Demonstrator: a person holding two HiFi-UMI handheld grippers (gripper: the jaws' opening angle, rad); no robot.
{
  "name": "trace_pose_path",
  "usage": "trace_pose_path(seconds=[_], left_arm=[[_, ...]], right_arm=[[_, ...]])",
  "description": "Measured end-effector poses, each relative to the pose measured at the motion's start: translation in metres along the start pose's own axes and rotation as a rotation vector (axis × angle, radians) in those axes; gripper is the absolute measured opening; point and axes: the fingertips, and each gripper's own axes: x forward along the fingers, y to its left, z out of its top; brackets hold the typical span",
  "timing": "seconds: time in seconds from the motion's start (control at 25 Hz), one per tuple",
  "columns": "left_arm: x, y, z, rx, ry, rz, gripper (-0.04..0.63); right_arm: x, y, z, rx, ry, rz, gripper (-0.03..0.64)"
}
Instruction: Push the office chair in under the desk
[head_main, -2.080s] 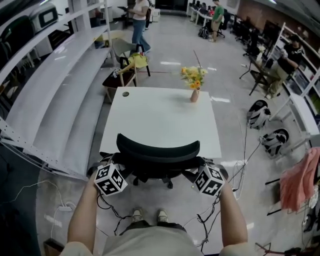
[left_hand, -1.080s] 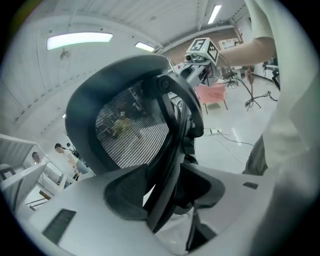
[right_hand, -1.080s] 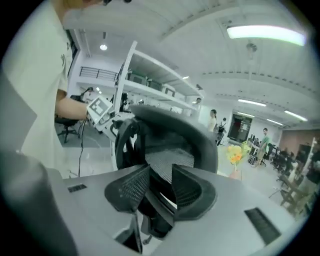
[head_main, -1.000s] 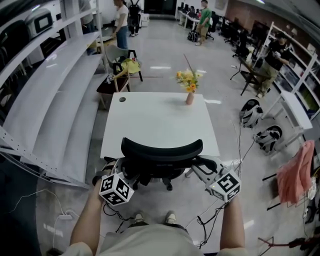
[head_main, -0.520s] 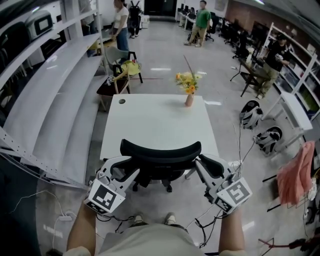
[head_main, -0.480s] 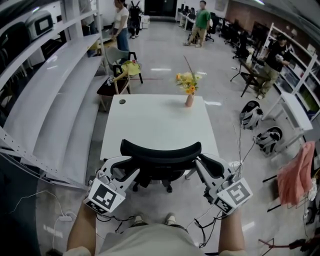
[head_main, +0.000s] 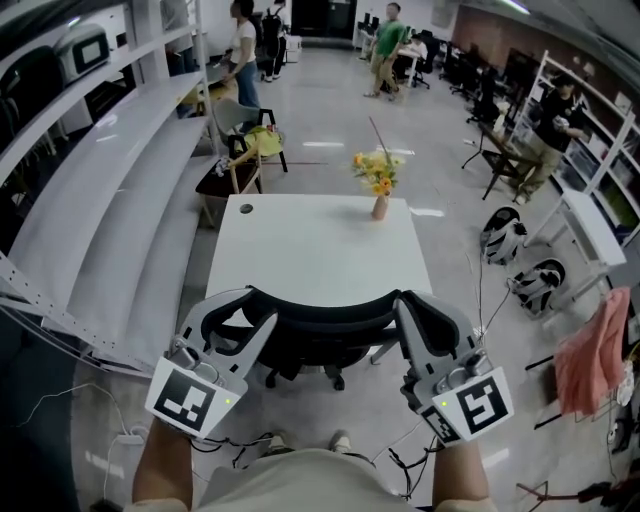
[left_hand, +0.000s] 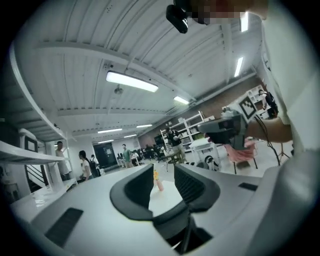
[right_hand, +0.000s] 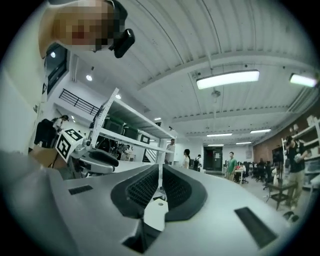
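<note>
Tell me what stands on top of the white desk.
A small vase of yellow flowers stands near the desk's far edge. The office chair's backrest hides the near edge, so anything there cannot be seen.

Grey L claw (head_main: 243, 313), R claw (head_main: 421, 314) w/ b/w marker cubes (head_main: 190, 401); beige shirt (head_main: 300, 490).

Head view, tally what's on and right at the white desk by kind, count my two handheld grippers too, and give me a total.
Desk: 1
Office chair: 1
Vase of flowers: 1
Grippers: 2, left gripper and right gripper
Total: 5
</note>
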Motion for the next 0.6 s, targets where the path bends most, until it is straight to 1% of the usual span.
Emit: trace_pose_path(seconds=[0.08,0.2,0.28,0.36,0.44,0.48,0.6], left_arm=[[-0.001,0.013,0.017,-0.042,-0.032,0.063,0.132],[-0.004,0.028,0.038,-0.038,-0.083,0.15,0.126],[-0.007,0.033,0.05,-0.038,-0.116,0.193,0.123],[-0.009,0.032,0.059,-0.052,-0.149,0.202,0.109],[-0.008,0.031,0.062,-0.053,-0.17,0.202,0.082],[-0.007,0.03,0.06,-0.048,-0.171,0.209,0.065],[-0.003,0.027,0.044,-0.043,-0.143,0.232,0.043]], right_arm=[[0.002,0.002,0.013,-0.024,-0.026,-0.022,0.029],[0.004,0.001,0.032,-0.012,-0.062,-0.067,0.02],[0.005,0.0,0.041,-0.008,-0.072,-0.096,0.015],[0.004,0.002,0.047,0.0,-0.083,-0.108,0.014],[0.004,0.004,0.049,0.007,-0.09,-0.112,0.014],[0.004,0.004,0.048,0.007,-0.09,-0.114,0.014],[0.004,0.002,0.038,-0.002,-0.066,-0.127,0.014]])
